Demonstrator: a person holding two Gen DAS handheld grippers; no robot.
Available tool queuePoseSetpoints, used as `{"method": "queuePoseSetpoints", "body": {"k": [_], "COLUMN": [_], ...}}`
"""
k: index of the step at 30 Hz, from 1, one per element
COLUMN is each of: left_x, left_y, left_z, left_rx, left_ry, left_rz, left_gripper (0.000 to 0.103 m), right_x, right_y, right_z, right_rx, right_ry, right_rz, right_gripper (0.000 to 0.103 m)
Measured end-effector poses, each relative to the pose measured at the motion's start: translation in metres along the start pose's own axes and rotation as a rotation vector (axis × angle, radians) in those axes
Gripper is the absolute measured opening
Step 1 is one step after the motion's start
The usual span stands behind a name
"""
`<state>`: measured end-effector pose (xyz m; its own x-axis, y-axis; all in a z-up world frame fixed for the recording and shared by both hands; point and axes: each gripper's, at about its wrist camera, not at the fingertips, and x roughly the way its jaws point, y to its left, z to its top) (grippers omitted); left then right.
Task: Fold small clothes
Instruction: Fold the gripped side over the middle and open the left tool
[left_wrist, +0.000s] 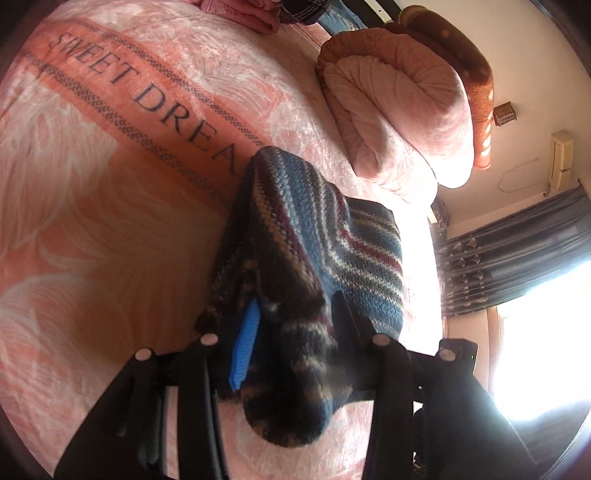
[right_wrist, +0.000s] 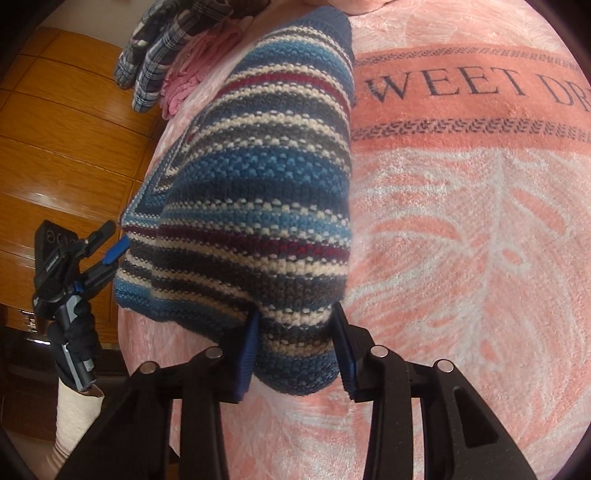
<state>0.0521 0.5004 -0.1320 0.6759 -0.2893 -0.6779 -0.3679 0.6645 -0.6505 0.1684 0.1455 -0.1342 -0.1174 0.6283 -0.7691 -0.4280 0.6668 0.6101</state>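
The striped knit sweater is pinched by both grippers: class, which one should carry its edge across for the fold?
Probably the right gripper: past its striped sweater lies open pink blanket; the left gripper faces rolled bedding.

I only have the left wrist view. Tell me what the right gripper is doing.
Observer: The right gripper is shut on a bunched edge of the striped blue, white and maroon knitted sweater.
Operator: Report what lies beyond the sweater on that side.
Observer: A dark plaid garment is draped over pink clothing at the edge of the pink "SWEET DREAMS" blanket.
Operator: Say where my left gripper shows from there.
Observer: The left gripper is at the sweater's far corner, in front of a glossy wooden wardrobe.
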Motion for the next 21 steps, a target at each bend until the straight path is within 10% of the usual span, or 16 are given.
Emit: {"method": "queuePoseSetpoints", "body": {"k": [8, 10, 21], "left_x": [0.01, 0.014, 0.007], "left_y": [-0.02, -0.018, 0.043], "left_z": [-0.043, -0.043, -0.042], "left_rx": [0.082, 0.069, -0.077], "left_ry": [0.062, 0.08, 0.065], "left_rz": [0.132, 0.118, 0.093], "left_gripper": [0.047, 0.012, 0.008], "right_x": [-0.002, -0.002, 0.006], "right_y": [-0.002, 0.002, 0.017], "right_z": [-0.002, 0.0, 0.001], "right_rx": [0.008, 0.003, -0.037], "right_ry": [0.0, 0.002, 0.005], "right_rz": [-0.013, -0.02, -0.036], "right_gripper": [0.039, 0.039, 0.039]}}
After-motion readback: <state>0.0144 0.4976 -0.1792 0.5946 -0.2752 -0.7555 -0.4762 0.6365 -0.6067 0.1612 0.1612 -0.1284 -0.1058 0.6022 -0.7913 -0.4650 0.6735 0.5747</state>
